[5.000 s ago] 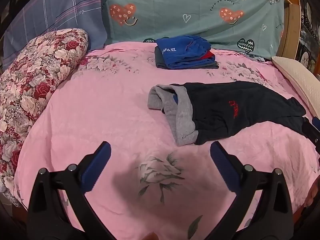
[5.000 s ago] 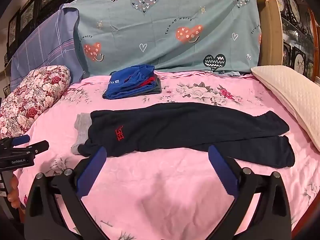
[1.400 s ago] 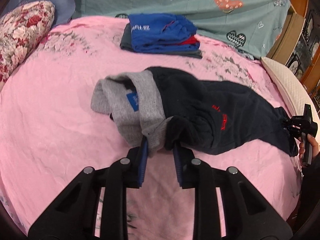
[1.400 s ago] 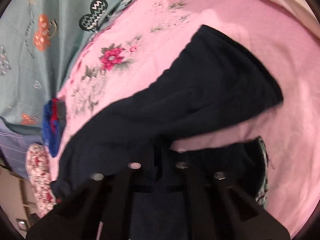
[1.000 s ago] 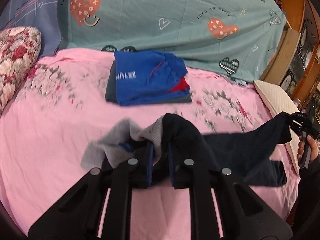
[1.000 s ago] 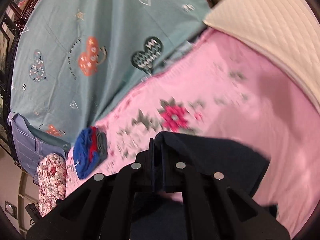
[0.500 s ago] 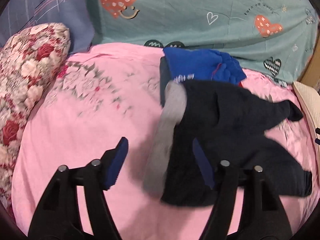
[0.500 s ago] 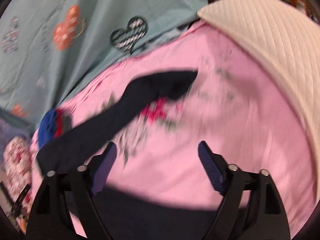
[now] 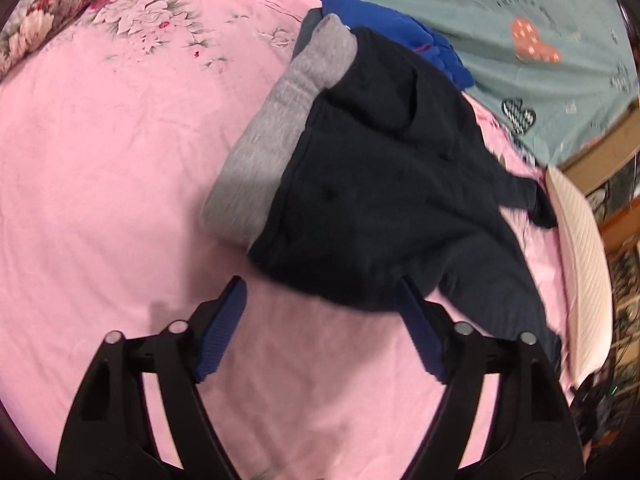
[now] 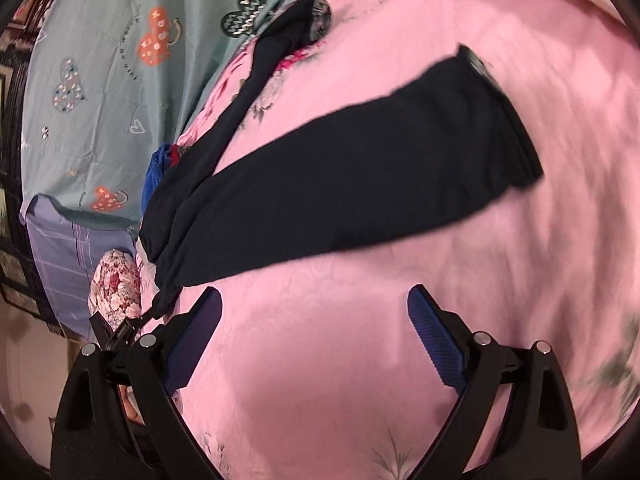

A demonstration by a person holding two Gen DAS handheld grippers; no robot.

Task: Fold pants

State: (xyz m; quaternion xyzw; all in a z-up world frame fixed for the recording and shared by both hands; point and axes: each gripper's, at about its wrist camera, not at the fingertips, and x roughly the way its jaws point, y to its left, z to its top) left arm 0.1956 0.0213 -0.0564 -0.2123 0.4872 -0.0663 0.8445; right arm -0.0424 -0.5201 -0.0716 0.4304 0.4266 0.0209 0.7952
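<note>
Nearest, left gripper [image 9: 320,328]: jaws opening wide, nothing pressed between the pads, only the near hem of the dark pants [image 9: 384,200] drooping in front of the right pad. Right gripper [image 10: 314,336]: jaws opening as well, empty, bare pink bedsheet [image 10: 360,360] between the fingers. Just beyond, pants lying loose on the sheet, grey waistband [image 9: 284,136] toward the left side, 1 leg [image 10: 360,184] stretched flat ahead of the right gripper, the other leg [image 10: 256,80] trailing away twisted. Farther back, a folded blue garment [image 9: 400,32] against the teal heart-print sheet [image 9: 520,20]. Judged step: cloth let go, 2 legs apart, no fold made yet. Next move likely calls for regripping waistband and cuff, then laying 1 leg over the other.
</note>
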